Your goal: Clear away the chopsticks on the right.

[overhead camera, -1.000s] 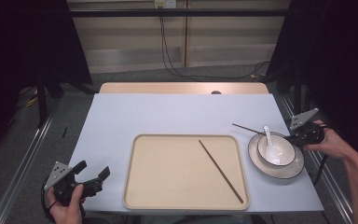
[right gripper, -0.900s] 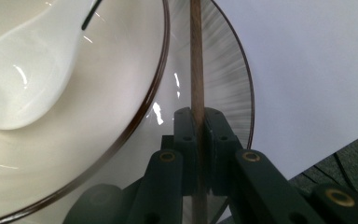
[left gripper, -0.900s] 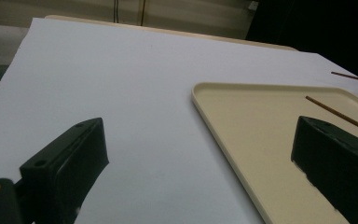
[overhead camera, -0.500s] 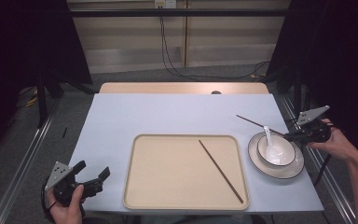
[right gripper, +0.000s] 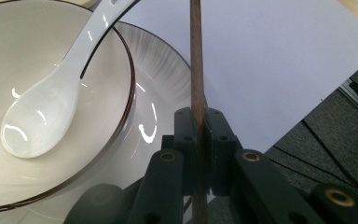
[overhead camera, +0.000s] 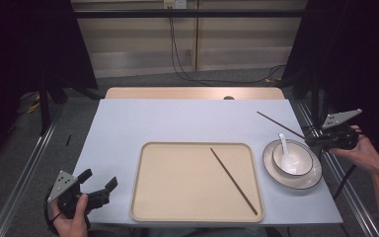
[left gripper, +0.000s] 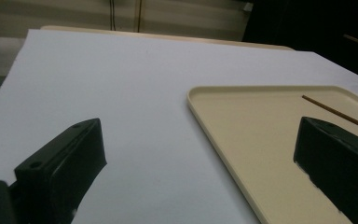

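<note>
The right gripper (overhead camera: 312,140) has its jaws clamped on a dark wooden chopstick (right gripper: 196,60), which runs straight out ahead from between them, over the counter (overhead camera: 177,123). To the left of those jaws sits a white bowl (right gripper: 51,56) with a white spoon (right gripper: 42,112) in it, on a plate (right gripper: 163,93). The left gripper (overhead camera: 98,186) holds its jaws wide apart with nothing between them; ahead and to their right lies a beige tray (left gripper: 261,121) carrying a second chopstick (left gripper: 338,112).
</note>
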Action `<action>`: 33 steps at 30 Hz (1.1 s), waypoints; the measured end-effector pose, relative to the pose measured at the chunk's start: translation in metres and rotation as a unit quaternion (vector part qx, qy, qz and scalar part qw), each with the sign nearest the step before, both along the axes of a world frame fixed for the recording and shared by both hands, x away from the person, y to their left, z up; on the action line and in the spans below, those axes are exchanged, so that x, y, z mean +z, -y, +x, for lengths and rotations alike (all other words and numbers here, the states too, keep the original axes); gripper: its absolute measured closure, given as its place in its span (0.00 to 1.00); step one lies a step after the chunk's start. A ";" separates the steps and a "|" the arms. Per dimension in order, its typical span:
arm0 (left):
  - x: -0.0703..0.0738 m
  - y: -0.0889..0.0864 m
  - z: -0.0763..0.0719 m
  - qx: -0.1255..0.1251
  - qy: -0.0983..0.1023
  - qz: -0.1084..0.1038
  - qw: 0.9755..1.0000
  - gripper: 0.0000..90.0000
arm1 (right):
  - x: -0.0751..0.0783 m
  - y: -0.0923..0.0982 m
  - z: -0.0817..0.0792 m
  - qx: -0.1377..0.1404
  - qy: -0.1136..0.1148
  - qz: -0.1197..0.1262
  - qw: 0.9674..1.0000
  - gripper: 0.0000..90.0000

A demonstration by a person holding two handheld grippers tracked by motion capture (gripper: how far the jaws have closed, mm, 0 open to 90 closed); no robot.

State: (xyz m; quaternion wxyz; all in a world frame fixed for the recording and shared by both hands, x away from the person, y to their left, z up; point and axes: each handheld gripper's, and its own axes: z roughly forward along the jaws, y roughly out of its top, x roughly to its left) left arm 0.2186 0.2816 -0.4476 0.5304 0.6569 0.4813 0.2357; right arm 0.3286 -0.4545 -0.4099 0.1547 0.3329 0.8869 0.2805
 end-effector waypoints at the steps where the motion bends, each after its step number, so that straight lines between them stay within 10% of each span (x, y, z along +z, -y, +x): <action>1: 0.000 0.000 0.000 -0.003 0.003 -0.006 1.000 0.02 | 0.001 0.001 -0.001 -0.004 -0.002 0.004 1.000 0.95; 33: 0.000 0.002 -0.001 -0.005 0.013 -0.012 1.000 0.02 | 0.028 -0.045 -0.062 -0.097 -0.003 0.099 0.990 0.95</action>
